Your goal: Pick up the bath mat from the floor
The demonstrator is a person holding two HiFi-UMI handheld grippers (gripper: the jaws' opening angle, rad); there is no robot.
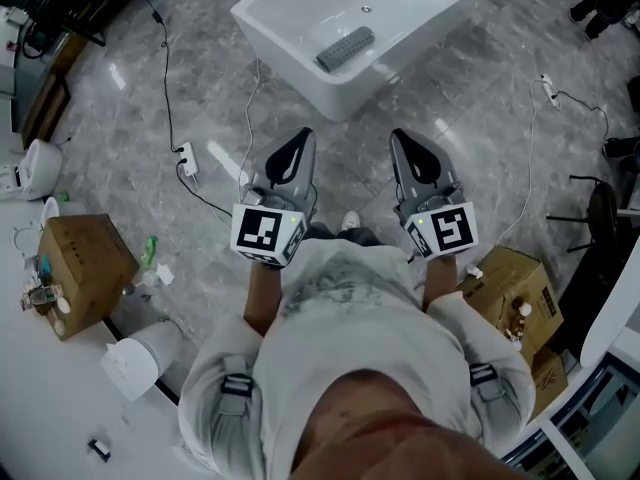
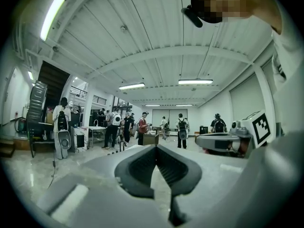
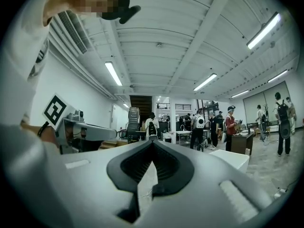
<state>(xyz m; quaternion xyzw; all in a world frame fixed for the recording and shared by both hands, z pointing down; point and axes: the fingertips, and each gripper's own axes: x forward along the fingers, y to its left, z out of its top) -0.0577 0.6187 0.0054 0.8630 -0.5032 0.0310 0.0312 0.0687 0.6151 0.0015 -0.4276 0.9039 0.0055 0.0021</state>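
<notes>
Grey marble floor (image 1: pixel 470 78), white tub (image 1: pixel 330 93) ahead: left gripper (image 1: pixel 299 135) and right gripper (image 1: pixel 401 137), pressed together and empty, point level, likely a carrying pose with no mat reached.

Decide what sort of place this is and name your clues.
Probably a big workshop hall, not a home: a bathtub stands on open floor among loose cables and cardboard boxes, and people stand under a high ribbed ceiling.

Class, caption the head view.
Left tongs and right tongs, shut, empty, face a bathtub holding a grey bath mat.
</notes>
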